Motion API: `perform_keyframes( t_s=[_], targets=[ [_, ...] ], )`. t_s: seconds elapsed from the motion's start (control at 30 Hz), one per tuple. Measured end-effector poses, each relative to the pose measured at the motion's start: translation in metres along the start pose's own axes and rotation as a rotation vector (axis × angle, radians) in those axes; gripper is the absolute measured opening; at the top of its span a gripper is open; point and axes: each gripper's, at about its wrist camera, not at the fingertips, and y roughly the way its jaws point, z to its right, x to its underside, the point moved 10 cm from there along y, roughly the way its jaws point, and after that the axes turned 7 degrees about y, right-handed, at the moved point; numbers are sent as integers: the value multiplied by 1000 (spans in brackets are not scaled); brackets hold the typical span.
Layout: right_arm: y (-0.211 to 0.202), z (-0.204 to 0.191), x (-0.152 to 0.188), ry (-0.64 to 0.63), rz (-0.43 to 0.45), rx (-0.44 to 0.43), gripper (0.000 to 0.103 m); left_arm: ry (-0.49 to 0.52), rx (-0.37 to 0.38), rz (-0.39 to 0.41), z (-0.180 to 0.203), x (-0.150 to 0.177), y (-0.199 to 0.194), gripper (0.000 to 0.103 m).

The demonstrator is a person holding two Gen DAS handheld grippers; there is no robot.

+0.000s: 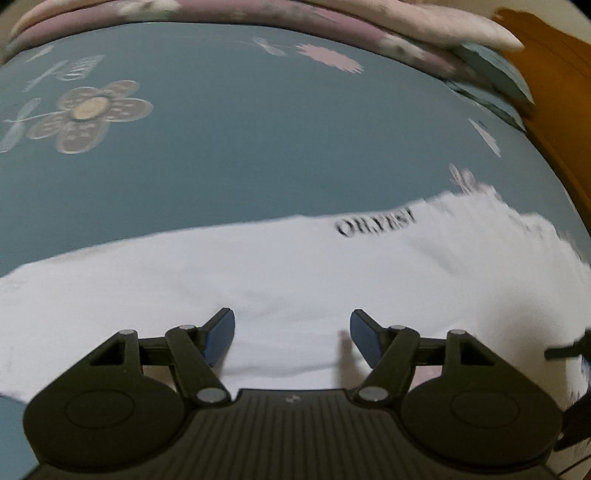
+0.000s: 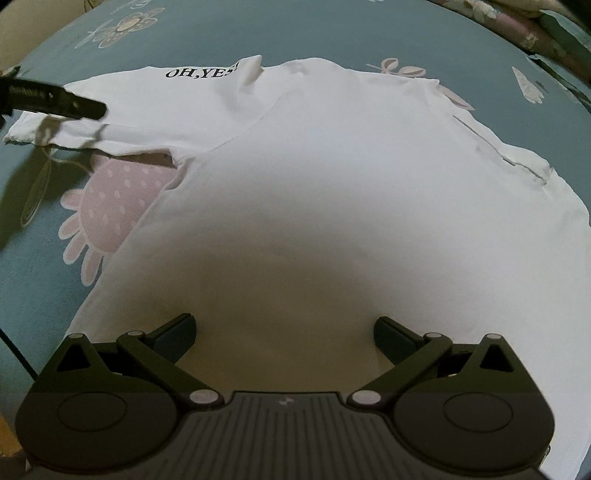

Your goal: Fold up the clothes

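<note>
A bed (image 2: pixel 44 229) filled the room, covered with a blue-green sheet printed with big pale flowers. A folded pink and purple blanket (image 1: pixel 258 18) lay along the far edge of the bed in the left view.

A white T-shirt (image 2: pixel 332 184) was spread flat on the sheet. Black letters (image 2: pixel 201 71) sat near its top. One short sleeve (image 2: pixel 92 125) stuck out to the left side, and part of a pink flower showed just under it.

The right tongs (image 2: pixel 284 338) hung over the bottom part of the shirt. Its two fingers stood very wide apart, and nothing was between them.

The left tongs (image 1: pixel 291 338) hung over the white cloth too. Its blue pads (image 1: pixel 221 339) were partly open and held nothing. In the right view, the left tongs' dark tip lay over the sleeve.
</note>
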Motion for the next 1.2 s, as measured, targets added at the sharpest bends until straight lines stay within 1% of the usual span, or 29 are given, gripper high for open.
perform_keyframes(
  t_s=[0.03, 0.13, 0.2, 0.23, 0.3, 0.33, 0.4, 0.47, 0.5, 0.57, 0.63, 0.7, 0.77, 0.83, 0.9, 1.0, 1.03, 1.1, 1.13, 1.2],
  targets=[
    [0, 0, 0, 5, 1, 2, 103, -1, 17, 13, 3, -2, -6, 69],
    [-1, 0, -2, 22, -3, 11, 103, 4, 108, 36, 25, -2, -14, 70],
    [-2, 1, -3, 37, -12, 15, 103, 8, 152, 26, 37, 6, -11, 72],
    [-2, 1, -4, 45, -17, 17, 103, 3, 149, 6, 37, 12, -6, 72],
    [-3, 3, -7, 77, -29, 14, 103, -20, 117, -35, 29, 27, 4, 71],
    [-4, 4, -9, 97, -35, 9, 103, -35, 115, -33, 23, 31, 3, 71],
    [-8, 6, -14, 127, -30, 1, 103, -67, 115, -40, 15, 43, -7, 73],
    [-14, 3, -25, 122, -2, -2, 103, -99, 101, -86, 5, 56, -17, 72],
    [-17, -1, -31, 111, 15, -6, 103, -98, 91, -89, 0, 57, -24, 72],
    [-23, -15, -48, 73, 57, -28, 103, -77, 70, -67, -8, 53, -38, 72],
    [-25, -36, -68, 31, 103, -62, 103, -47, 45, -17, -20, 38, -44, 73],
    [-27, -61, -86, -12, 146, -107, 103, -21, 22, 27, -32, 24, -44, 77],
    [-21, -88, -101, -51, 161, -159, 103, -36, 9, 5, -44, 25, -33, 77],
    [-13, -112, -111, -70, 158, -201, 103, -54, -7, -24, -57, 32, -23, 77],
    [-7, -135, -118, -81, 160, -255, 103, -65, -28, -45, -70, 47, -21, 77],
    [4, -162, -122, -114, 162, -303, 103, -77, -45, -30, -86, 63, -32, 78],
    [11, -168, -122, -117, 147, -313, 103, -90, -51, -39, -92, 65, -36, 78],
    [28, -176, -115, -97, 70, -325, 103, -120, -91, -57, -107, 64, -44, 77],
    [38, -177, -110, -76, 22, -321, 103, -126, -105, -52, -112, 61, -49, 76],
    [39, -180, -109, -76, 23, -308, 103, -123, -106, -13, -116, 49, -59, 76]
  ],
)
